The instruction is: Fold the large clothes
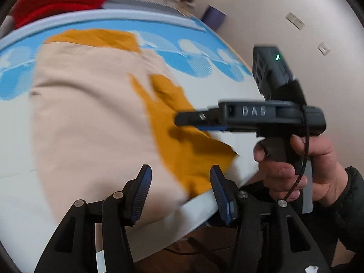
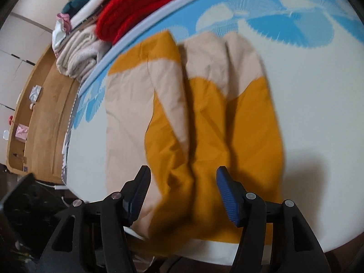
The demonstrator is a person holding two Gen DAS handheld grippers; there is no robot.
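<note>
- Two grippers hover over a garment of beige and mustard panels, spread on a bed whose cover is white with a blue fan pattern.
- From the right wrist view, the garment lies partly folded, its mustard part nearest the bed's edge and beige part farther up; folds run lengthwise down its middle.
- The right gripper has its jaws wide apart with nothing between them, above the garment's near mustard end.
- In the left wrist view, the right gripper appears side-on, held in the right hand, its tip above the mustard cloth; contact cannot be told through the blur.
- The left gripper also has wide jaws holding nothing, poised above the garment near the bed's edge.
- A red blanket sits on a pile of folded linens beyond the far side of the bed.
- A wooden shelf stands beside the bed, with small items on it.
</note>
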